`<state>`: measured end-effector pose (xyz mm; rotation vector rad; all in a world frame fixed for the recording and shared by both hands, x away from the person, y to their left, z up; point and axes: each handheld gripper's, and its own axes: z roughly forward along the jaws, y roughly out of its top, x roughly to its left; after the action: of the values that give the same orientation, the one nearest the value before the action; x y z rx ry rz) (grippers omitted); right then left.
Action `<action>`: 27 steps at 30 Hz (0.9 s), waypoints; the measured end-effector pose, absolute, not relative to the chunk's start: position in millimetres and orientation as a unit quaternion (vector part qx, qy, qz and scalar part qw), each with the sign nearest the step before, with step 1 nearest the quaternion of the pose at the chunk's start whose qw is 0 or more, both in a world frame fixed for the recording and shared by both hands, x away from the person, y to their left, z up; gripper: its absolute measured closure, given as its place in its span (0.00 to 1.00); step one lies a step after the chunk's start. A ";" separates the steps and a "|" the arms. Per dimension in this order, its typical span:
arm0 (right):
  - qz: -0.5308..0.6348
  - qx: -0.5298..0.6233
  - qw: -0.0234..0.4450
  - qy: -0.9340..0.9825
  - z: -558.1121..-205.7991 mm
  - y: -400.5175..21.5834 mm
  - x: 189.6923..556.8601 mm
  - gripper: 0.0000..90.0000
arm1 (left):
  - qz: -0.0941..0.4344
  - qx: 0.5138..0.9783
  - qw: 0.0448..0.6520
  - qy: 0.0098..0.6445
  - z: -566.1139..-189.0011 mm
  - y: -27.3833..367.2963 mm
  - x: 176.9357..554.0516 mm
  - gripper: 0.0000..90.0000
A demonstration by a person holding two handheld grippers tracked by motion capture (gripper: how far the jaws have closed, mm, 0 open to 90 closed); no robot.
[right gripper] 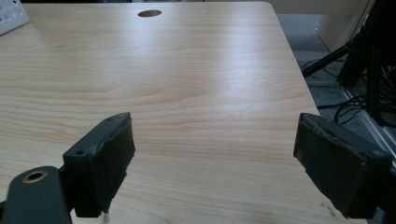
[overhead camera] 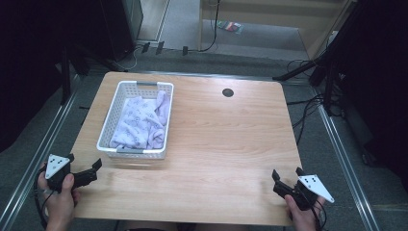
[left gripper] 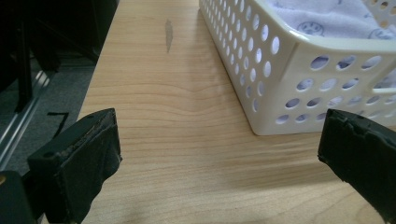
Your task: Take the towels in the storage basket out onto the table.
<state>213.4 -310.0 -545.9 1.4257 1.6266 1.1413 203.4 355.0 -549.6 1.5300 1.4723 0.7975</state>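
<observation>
**Two open grippers wait near a basket of cloth**

The left hand (overhead camera: pixel 60 199) comes in at the near left corner of the wooden surface (overhead camera: pixel 221 144). It holds the left gripper (overhead camera: pixel 84 169), which points to the right and a little far, toward the basket. Its jaws are wide apart and hold nothing.

The right hand (overhead camera: pixel 303 216) comes in at the near right edge. It holds the right gripper (overhead camera: pixel 286 177), which points far and a little left, across the bare wood. Its jaws are wide apart too, with nothing between them.

A white basket (overhead camera: pixel 108 126) with round holes in its walls sits on the left part of the surface. Its long side runs from near to far. A pale purple cloth (overhead camera: pixel 142 120) with small printed shapes lies bunched up inside it.

In the left gripper view, the near corner of the basket (left gripper: pixel 280 93) sits just ahead of the jaws, closer to the right jaw. It is not between them and they do not touch it.

In the right gripper view, a bit of the basket (right gripper: pixel 11 16) shows at the far left, well apart from the jaws. A small dark round hole (right gripper: pixel 149 13) is in the surface near the far edge.
</observation>
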 end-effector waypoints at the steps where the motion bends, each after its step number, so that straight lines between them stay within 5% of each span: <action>1: 0.440 0.548 0.340 0.625 -545.9 -310.1 213.3 0.14 | 0.318 0.608 0.425 0.591 -548.8 356.4 202.8 0.00; 16: 0.446 0.546 0.335 0.625 -545.8 -311.3 212.8 0.14 | 0.293 0.547 0.485 0.616 -513.6 355.8 191.9 0.00; 27: 0.449 0.542 0.342 0.622 -546.0 -310.8 211.2 0.14 | 0.283 0.591 0.467 0.594 -472.2 327.1 214.2 0.00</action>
<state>211.2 -310.8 -546.0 1.4101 1.6184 1.1671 214.2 327.1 -472.2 1.4493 1.4580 0.6937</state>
